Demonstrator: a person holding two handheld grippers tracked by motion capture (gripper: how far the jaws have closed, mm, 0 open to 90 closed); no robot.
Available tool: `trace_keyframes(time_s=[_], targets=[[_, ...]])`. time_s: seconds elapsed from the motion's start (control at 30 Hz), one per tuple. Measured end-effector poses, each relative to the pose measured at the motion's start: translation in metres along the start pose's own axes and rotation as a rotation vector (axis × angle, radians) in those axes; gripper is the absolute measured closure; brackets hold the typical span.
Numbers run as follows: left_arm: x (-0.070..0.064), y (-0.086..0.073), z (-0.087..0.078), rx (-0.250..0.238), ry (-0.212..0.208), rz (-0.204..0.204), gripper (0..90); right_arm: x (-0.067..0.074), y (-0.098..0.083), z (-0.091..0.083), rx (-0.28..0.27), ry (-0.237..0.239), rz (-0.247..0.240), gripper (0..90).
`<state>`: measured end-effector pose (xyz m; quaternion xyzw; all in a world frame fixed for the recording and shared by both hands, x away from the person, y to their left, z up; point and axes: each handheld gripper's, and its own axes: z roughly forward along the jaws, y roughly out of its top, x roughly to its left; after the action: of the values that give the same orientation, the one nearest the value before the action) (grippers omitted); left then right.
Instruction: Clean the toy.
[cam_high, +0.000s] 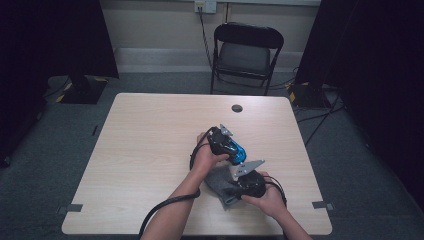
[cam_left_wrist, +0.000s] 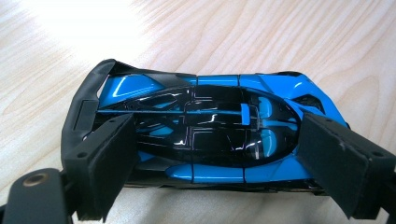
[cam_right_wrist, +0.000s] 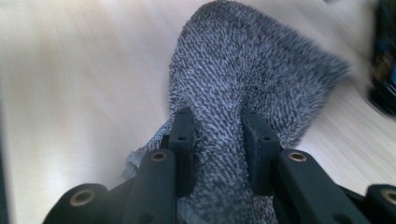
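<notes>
A blue and black toy car (cam_left_wrist: 210, 126) lies lengthwise between the jaws of my left gripper (cam_left_wrist: 215, 158), one pad (cam_left_wrist: 112, 163) pressed on its tail and the other on its nose. From above, the car (cam_high: 240, 150) sits just over the table, right of centre, with the left gripper (cam_high: 235, 151) shut on it. A grey knitted cloth (cam_right_wrist: 247, 70) is bunched between the narrow jaws of my right gripper (cam_right_wrist: 217, 144), which is shut on it. In the high view the cloth (cam_high: 217, 179) lies near the table's front edge beside the right gripper (cam_high: 232, 187), close under the car.
The light wooden table (cam_high: 150, 140) has a round cable hole (cam_high: 237, 108) near its far edge. A black folding chair (cam_high: 247, 52) stands behind the table. Dark curtains flank both sides, and cables run across the floor at the right.
</notes>
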<state>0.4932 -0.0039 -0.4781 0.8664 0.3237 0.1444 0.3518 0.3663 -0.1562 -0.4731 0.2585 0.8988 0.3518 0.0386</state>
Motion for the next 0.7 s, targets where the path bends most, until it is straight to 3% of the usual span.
trace_keyframes(time_s=[0.1,0.17,0.7], targets=[[0.0,0.0,0.0,-0.001,0.0,0.0,12.2,-0.013,-0.004,-0.001,-0.009,0.009,0.067,69.0],[0.0,0.0,0.0,0.001,0.0,0.0,12.2,-0.019,-0.004,-0.004,0.001,-0.021,0.075,68.9],[0.0,0.0,0.0,-0.005,0.0,-0.002,12.2,-0.049,-0.02,-0.023,-0.007,-0.064,0.196,69.2]])
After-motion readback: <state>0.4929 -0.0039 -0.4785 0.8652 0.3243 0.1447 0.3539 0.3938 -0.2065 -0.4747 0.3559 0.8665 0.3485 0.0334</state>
